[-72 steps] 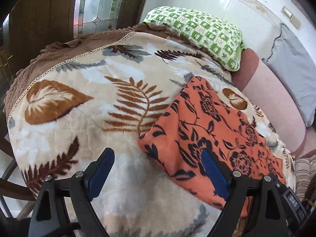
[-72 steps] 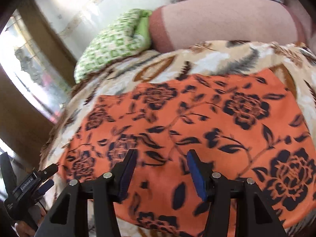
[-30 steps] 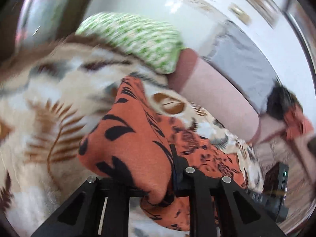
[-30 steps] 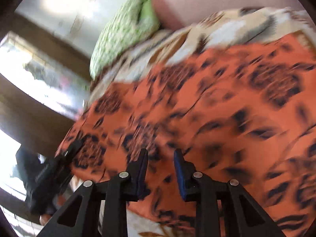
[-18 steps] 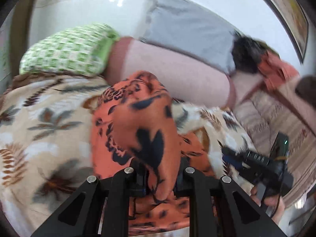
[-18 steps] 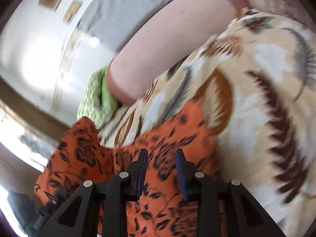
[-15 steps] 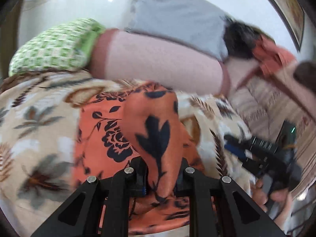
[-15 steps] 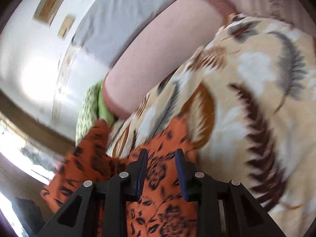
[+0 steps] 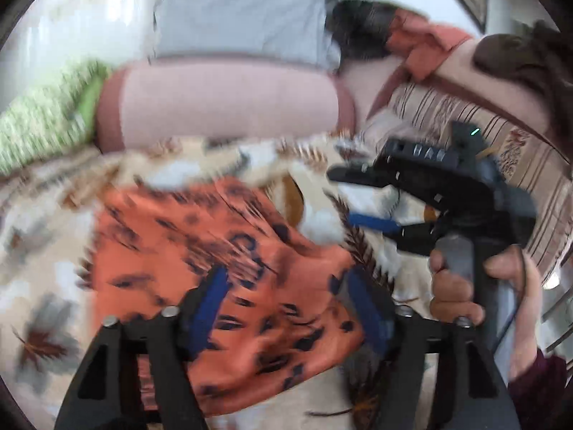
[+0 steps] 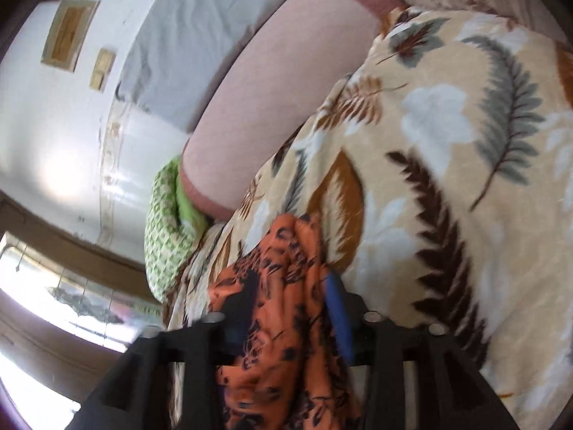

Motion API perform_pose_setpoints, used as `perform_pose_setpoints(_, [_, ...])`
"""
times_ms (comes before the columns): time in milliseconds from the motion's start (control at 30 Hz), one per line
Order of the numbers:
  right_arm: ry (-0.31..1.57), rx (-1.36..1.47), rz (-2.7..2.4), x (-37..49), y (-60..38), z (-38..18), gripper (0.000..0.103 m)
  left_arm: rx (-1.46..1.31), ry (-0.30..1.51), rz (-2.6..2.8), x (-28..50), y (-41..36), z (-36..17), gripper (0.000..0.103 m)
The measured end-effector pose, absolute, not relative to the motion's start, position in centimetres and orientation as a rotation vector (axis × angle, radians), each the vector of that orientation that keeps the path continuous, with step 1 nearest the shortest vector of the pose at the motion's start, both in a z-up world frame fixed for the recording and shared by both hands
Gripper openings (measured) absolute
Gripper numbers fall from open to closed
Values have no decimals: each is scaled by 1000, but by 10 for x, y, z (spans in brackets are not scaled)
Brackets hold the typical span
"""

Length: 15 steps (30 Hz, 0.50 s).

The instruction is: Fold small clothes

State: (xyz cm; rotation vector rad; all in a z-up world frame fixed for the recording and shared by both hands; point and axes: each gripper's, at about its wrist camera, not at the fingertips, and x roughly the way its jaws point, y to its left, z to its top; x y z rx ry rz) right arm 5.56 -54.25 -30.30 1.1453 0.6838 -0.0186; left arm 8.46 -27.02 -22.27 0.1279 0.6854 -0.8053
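An orange cloth with a dark flower print (image 9: 200,236) lies folded over on the leaf-patterned blanket (image 9: 46,236). My left gripper (image 9: 286,297) hovers over its near edge. Its jaws are opening, the blue pads stand wide apart, and the cloth lies loose between and under them. In the right wrist view the same cloth (image 10: 286,251) is bunched in a ridge between the fingers of my right gripper (image 10: 292,304). Those jaws are opening too, and the pads have come off the fabric. The left wrist view also shows the right gripper (image 9: 343,199), held by a hand (image 9: 454,286).
A pink bolster (image 9: 229,104), a green checked pillow (image 9: 43,118) and a grey pillow (image 9: 243,18) line the far side against the wall. A striped cover (image 9: 501,143) and a heap of dark and orange clothes (image 9: 422,46) lie at the right. Bare blanket (image 10: 447,143) spreads to the right.
Both grippers carried the cloth's edge across to the right and folded it over. Their jaws then went from shut on the cloth to wide apart, and the cloth dropped onto the blanket.
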Motion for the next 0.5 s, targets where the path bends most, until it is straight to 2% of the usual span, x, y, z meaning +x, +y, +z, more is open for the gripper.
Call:
perform_pose_setpoints(133, [719, 1064, 51, 64, -515, -294, 69, 151, 596, -670, 94, -220, -219, 73])
perform_pose_setpoints(300, [800, 992, 33, 67, -487, -297, 69, 88, 640, -528, 122, -180, -244, 73])
perform_pose_setpoints(467, [879, 869, -46, 63, -454, -297, 69, 84, 739, -512, 144, -172, -267, 73])
perform_pose_setpoints(500, [887, 850, -59, 61, -450, -298, 66, 81, 764, -505, 147, -171, -271, 73])
